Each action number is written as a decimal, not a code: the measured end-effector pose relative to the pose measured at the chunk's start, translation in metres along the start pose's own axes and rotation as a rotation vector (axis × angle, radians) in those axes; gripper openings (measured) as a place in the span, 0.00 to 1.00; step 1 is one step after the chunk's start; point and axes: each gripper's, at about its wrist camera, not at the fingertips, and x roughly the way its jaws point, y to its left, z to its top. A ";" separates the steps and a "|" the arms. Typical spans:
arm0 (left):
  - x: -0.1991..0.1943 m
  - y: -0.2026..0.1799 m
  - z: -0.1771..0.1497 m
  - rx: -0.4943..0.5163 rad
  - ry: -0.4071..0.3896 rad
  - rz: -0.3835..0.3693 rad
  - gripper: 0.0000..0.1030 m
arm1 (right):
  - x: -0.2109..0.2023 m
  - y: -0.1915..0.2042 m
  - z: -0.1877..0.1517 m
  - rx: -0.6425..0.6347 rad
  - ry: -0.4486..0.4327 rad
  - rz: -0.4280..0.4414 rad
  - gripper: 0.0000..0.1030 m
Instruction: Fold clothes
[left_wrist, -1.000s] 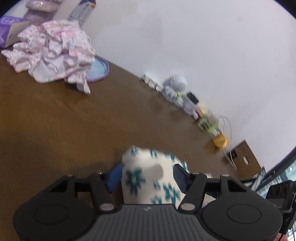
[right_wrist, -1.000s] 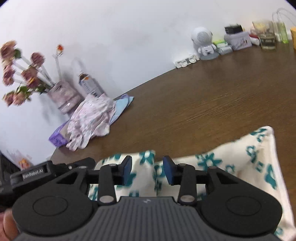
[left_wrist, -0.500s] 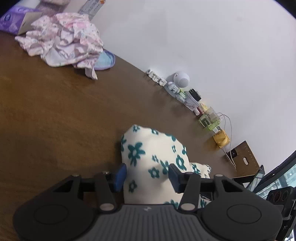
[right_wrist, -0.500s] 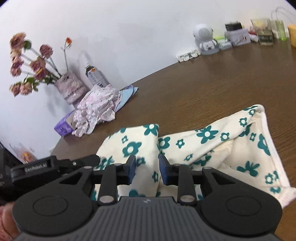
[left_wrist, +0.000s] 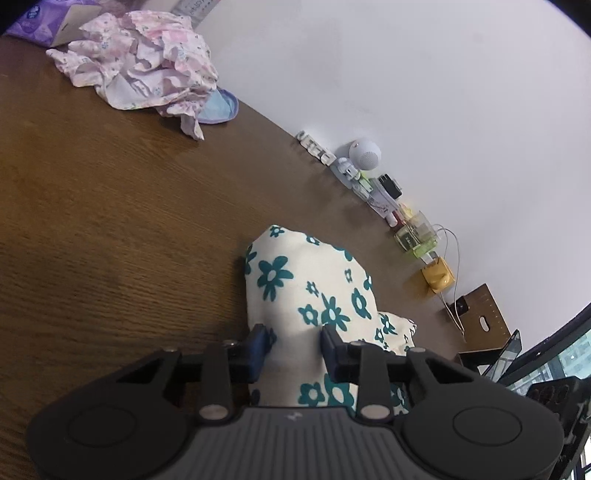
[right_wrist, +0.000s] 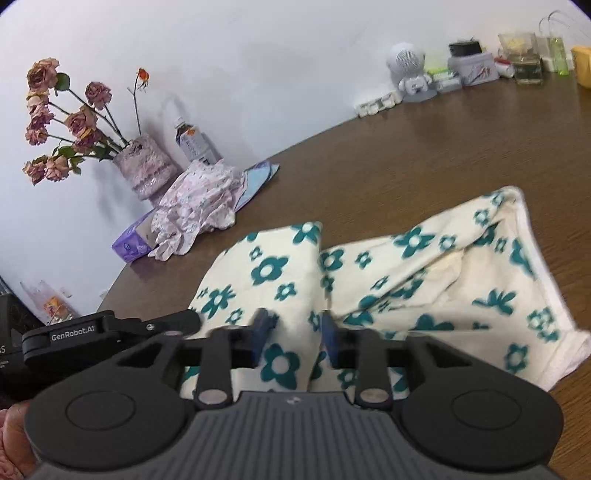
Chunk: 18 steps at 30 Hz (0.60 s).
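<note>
Brown wooden table (right_wrist: 424, 147) carries the cream cloth with teal flowers (right_wrist: 424, 266) near its front edge, now spread wider. Both the left gripper (left_wrist: 295, 341) and right gripper (right_wrist: 293, 328) pinch its folds, narrower than before; "GenRobot.AI" marks the left one.

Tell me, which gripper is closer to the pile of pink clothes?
Left. The left gripper sits nearer the pink clothes; from the right gripper the pile lies farther off, past the flowered cloth both jaws hold.

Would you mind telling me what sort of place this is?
Probably a lived-in home room: a brown wooden table against a white wall holds a vase of dried pink roses, a crumpled pink floral garment and a white astronaut-shaped speaker.
</note>
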 end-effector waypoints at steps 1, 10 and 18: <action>-0.002 0.002 0.000 -0.012 -0.001 -0.004 0.30 | 0.000 0.003 -0.001 -0.018 -0.006 -0.010 0.19; -0.011 0.000 -0.010 -0.001 -0.001 -0.013 0.26 | -0.013 0.016 -0.011 -0.102 -0.021 -0.049 0.22; -0.018 0.005 -0.015 -0.022 0.001 0.021 0.49 | -0.017 0.014 -0.016 -0.076 -0.016 -0.054 0.50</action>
